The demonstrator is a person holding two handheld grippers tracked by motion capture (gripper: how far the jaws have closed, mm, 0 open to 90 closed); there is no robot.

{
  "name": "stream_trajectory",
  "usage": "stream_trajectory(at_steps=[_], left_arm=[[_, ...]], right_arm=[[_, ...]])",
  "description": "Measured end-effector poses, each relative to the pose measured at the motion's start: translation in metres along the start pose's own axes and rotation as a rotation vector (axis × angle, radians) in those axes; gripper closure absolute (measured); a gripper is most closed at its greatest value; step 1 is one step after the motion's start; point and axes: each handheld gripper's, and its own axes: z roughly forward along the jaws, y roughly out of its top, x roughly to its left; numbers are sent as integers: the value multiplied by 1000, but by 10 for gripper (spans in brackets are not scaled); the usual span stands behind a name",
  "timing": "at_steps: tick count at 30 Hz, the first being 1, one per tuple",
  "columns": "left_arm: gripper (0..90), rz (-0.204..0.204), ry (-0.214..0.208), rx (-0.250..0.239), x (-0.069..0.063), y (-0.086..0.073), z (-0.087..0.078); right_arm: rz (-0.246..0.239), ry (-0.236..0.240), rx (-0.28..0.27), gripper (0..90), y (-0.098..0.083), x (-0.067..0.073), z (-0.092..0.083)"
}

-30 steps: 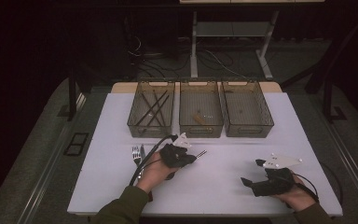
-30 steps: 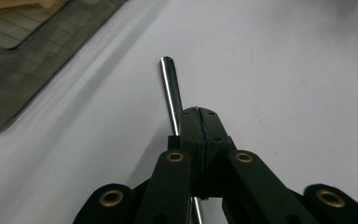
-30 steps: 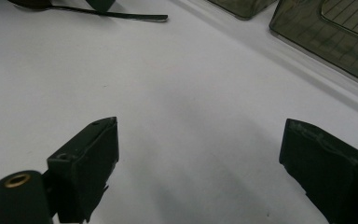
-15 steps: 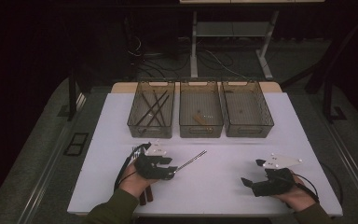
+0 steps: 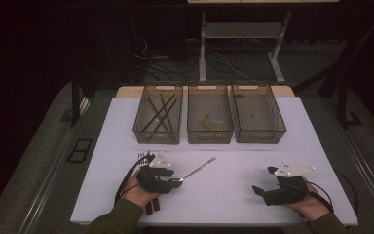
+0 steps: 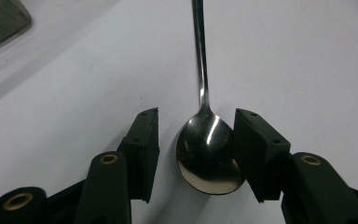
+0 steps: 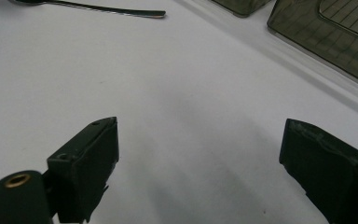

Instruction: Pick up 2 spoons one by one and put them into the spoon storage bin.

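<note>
A steel spoon (image 5: pixel 197 170) lies on the white table top (image 5: pixel 224 204), handle pointing away to the right. Its bowl (image 6: pixel 207 156) sits between the jaws of my left gripper (image 6: pixel 196 114), which have just been opening. The bowl rests against the right pad (image 6: pixel 256 149), with a gap to the left pad, so nothing is gripped. In the high view the left gripper (image 5: pixel 171 179) is at the front left. My right gripper (image 5: pixel 264 180) rests at the front right, open and empty (image 7: pixel 200 125) over bare table.
Three tinted plastic bins stand in a row at the back: the left bin (image 5: pixel 158 134) holds dark sticks, the middle bin (image 5: pixel 209 136) a small brown piece, the right bin (image 5: pixel 259 136) little I can make out. The spoon's handle (image 7: pixel 116 10) crosses the right gripper view's top.
My left gripper has moved left and toward the front edge, and the spoon came with it. Over the last half second it barely shifted. The right gripper has stayed put.
</note>
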Motion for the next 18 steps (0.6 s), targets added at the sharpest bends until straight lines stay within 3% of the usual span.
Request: stream_trajectory(at_steps=[8,10,11,18], left_arm=[[489,30,-6,17,-6,2,3],[506,51,-7,23,-7,2,4],[508,38,-5,24,-9,2,4],[612,49,-9,34,-11,3,4]], right_arm=[[6,-4,4,120,0,0,-1],[-3,-4,1,120,0,0,0],[-5,-3,2,120,0,0,0],[-14,-8,8,120,0,1,1]])
